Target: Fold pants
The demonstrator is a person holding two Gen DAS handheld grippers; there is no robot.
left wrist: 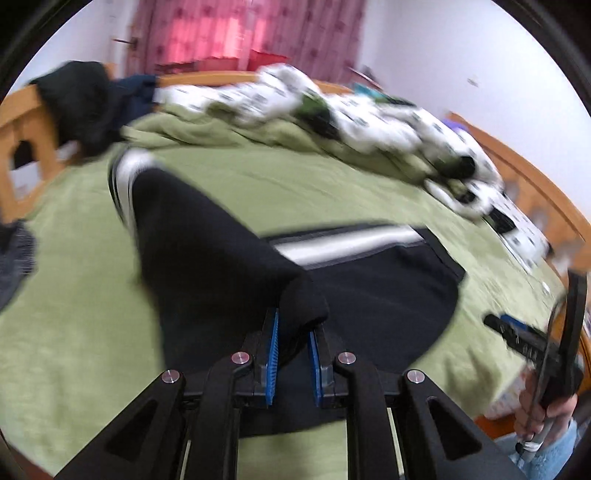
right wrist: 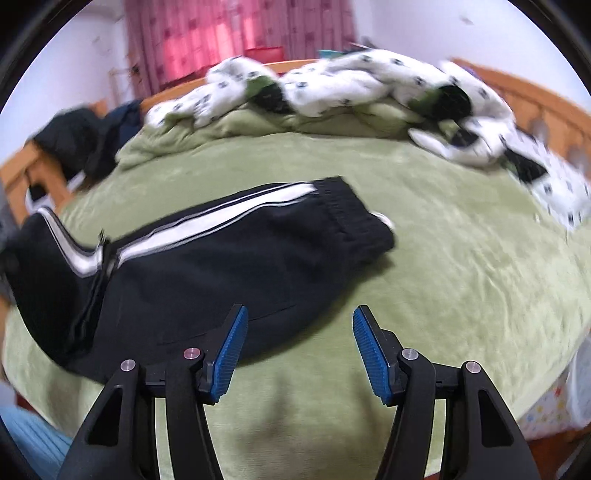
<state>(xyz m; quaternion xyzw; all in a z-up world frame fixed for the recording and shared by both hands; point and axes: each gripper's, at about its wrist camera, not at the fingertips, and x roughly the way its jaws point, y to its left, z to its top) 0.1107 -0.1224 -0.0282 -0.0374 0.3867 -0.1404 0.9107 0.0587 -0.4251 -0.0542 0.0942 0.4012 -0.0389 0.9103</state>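
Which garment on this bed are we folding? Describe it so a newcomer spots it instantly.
Start at the wooden bed frame and its green blanket. Spread across the blanket's near half lie the black pants, one end pinched in the left claw. Unlike the spotted white duvet behind, they carry white side stripes.

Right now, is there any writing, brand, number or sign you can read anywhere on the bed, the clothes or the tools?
None can be read.
Black track pants with white side stripes: no logo or label shows.
White quilt with dark printed marks: blurred pattern, unreadable.
Pink patterned curtain: pattern only, no text.
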